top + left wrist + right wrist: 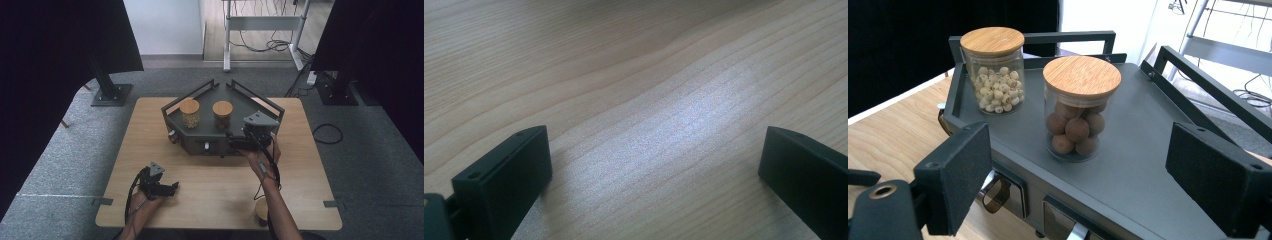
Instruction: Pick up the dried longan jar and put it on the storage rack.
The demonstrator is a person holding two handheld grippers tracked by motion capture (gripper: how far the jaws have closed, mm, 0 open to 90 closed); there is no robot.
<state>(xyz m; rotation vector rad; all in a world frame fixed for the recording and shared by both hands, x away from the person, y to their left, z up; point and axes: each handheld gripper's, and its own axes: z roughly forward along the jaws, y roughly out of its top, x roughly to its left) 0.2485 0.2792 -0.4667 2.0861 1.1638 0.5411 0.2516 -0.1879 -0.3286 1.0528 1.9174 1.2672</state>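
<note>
The right gripper (pixel 1078 185), jaws apart and empty, faces the jar of brown balls (pixel 1079 107) at frame centre on the grey rack (pixel 1148 150), lined up for grasping. The left gripper (pixel 654 175) rests open low on the counter (pixel 624 75), kept clear.

Probably lab: black curtains (pixel 45 75), stand bases (pixel 111 94), floor cables (pixel 327 134).

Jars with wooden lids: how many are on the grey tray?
2. The jar of pale seeds stands at the tray's back left; the jar of brown balls stands nearer, just ahead of the right gripper.
</note>
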